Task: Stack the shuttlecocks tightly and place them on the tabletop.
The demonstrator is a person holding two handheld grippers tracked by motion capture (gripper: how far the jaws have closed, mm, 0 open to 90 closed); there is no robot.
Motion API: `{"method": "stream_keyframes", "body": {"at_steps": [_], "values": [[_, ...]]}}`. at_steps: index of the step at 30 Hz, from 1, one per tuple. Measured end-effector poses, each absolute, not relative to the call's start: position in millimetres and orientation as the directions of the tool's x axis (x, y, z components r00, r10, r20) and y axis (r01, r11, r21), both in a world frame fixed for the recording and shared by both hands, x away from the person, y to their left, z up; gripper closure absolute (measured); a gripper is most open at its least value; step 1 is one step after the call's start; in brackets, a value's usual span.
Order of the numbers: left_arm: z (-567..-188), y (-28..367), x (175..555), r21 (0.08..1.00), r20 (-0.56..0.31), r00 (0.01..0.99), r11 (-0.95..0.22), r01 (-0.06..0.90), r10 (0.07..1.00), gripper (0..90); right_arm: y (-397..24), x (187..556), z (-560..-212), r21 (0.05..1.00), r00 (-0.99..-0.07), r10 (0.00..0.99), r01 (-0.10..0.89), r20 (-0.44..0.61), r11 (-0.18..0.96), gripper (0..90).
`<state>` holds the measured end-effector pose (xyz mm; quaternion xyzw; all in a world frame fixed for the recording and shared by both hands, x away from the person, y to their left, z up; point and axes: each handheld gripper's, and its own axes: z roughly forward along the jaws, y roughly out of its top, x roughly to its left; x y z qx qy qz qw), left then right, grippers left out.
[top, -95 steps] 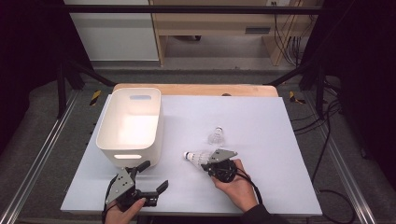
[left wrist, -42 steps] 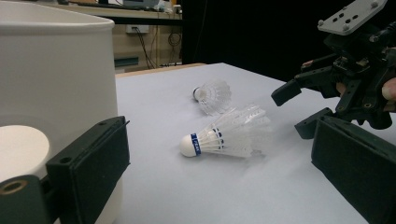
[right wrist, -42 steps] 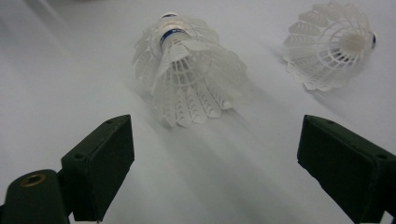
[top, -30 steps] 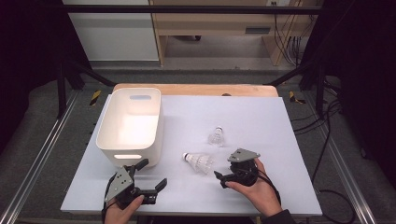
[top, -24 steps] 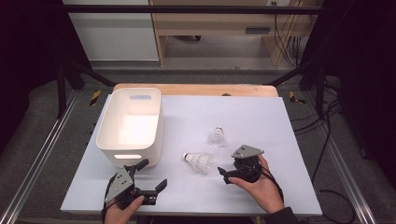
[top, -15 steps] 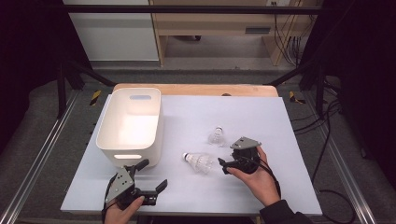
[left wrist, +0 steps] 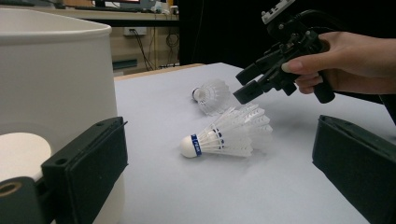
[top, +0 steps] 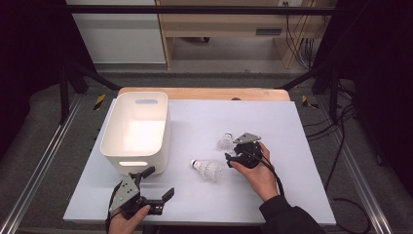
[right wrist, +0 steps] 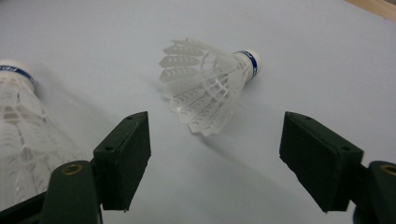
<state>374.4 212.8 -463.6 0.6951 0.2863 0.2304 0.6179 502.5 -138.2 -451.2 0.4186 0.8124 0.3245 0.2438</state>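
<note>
On the white bench (top: 302,195) the right claw (top: 235,157), spread wide, lined up on the far shuttlecock (right wrist: 208,81) (left claw (top: 155,184) also spread, idle), apparently needing only to advance and close.

From above my side of the table (top: 302,126), the high view is looking forward and down, taking in the whole top. The left gripper view is sitting low at the near edge, looking across past the white bin (left wrist: 51,79) toward the two shuttlecocks. The right gripper view is hovering close, looking down on the nearer shuttlecock (right wrist: 205,84). All three are sharing that shuttlecock (top: 207,169) (left wrist: 226,133).
</note>
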Motion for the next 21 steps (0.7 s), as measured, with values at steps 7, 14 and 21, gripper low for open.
{"method": "stream_keyframes", "body": {"at_steps": [7, 14, 21], "values": [[-463, 213, 374, 0.991, -0.033, 0.73, -0.073, 0.112, 0.683, 2.9, -135, 514, -452, 0.743, -0.498, 0.862, 0.541, -0.095, 0.394, 33.3], [-463, 214, 374, 0.991, -0.031, 0.728, -0.072, 0.11, 0.685, 2.9, -130, 524, -455, 0.735, -0.485, 0.869, 0.554, -0.096, 0.391, 42.1], [-463, 215, 374, 0.991, -0.028, 0.728, -0.075, 0.108, 0.685, 2.9, -126, 532, -459, 0.722, -0.475, 0.875, 0.572, -0.095, 0.389, 55.1]]}}
